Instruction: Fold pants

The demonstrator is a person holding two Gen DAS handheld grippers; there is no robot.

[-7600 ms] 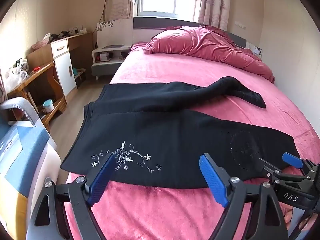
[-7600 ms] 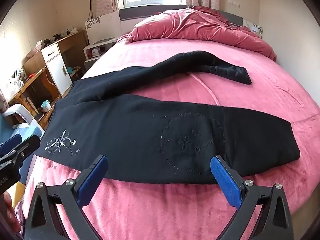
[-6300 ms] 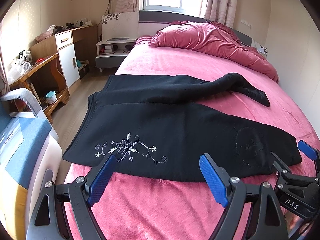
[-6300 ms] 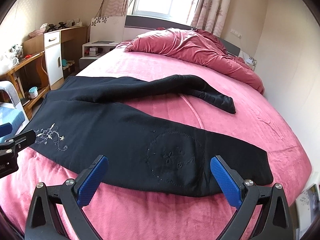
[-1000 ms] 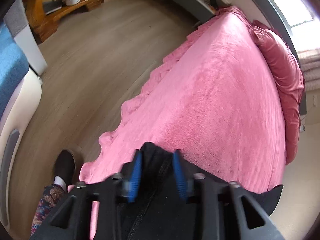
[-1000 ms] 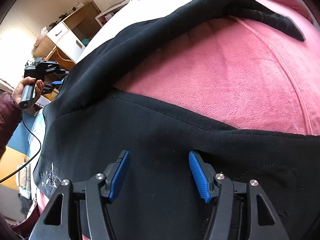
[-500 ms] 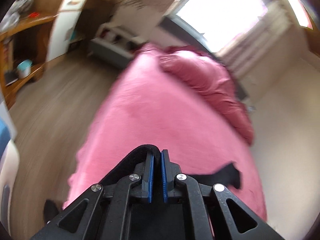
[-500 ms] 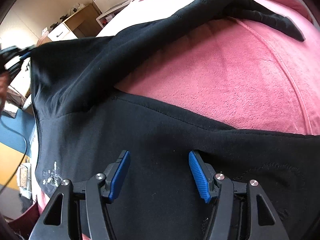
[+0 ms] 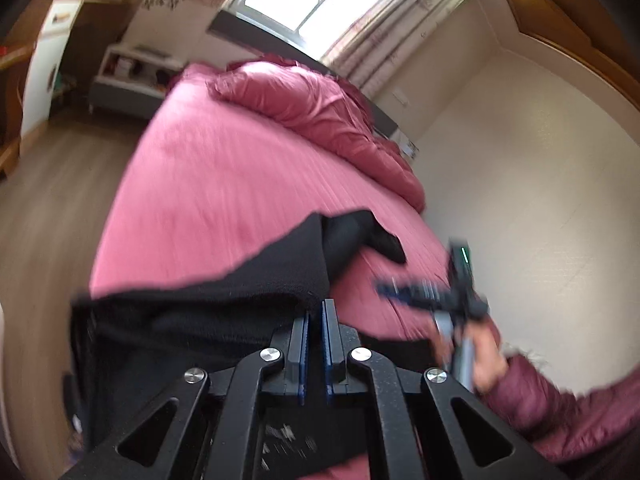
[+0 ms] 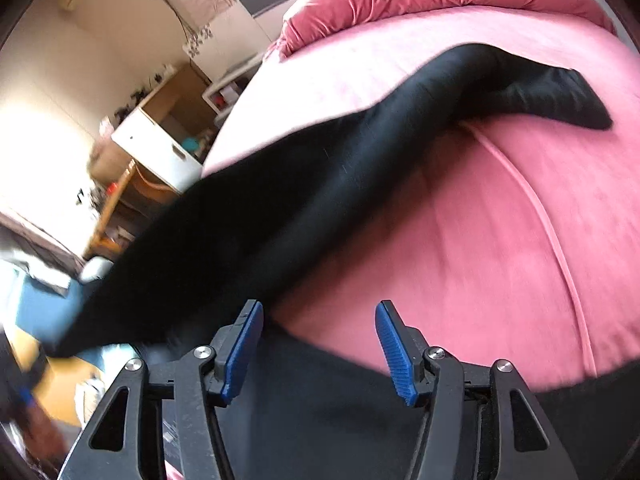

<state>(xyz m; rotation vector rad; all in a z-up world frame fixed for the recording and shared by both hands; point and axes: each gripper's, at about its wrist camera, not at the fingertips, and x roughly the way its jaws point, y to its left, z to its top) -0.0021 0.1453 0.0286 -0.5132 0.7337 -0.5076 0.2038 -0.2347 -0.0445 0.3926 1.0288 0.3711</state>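
Note:
Black pants (image 9: pixel 200 304) lie across the pink bed (image 9: pixel 224 184). My left gripper (image 9: pixel 316 320) is shut on the pants' waist edge and holds it up, so the cloth drapes down from its tips. The far leg (image 10: pixel 520 84) still trails on the bed, and its lifted part (image 10: pixel 300 200) hangs in a long band. My right gripper (image 10: pixel 318 340) hovers over the near leg (image 10: pixel 320 408) with its jaws closing. Black cloth lies below and between its fingers, but the pads do not press on it. In the left wrist view the right gripper (image 9: pixel 432 294) shows blurred in a hand (image 9: pixel 484 360).
A crumpled pink duvet (image 9: pixel 320 112) fills the head of the bed under the window. A low white shelf (image 9: pixel 132 68) and a wooden desk with a white cabinet (image 10: pixel 160 144) stand left of the bed across a wood floor (image 9: pixel 52 192). A cream wall (image 9: pixel 540 200) runs along the right.
My left gripper closed on the waist edge, then rose and swung over the bed, pulling the cloth up with it. The right gripper rose a little, tilted, and its jaws narrowed slightly.

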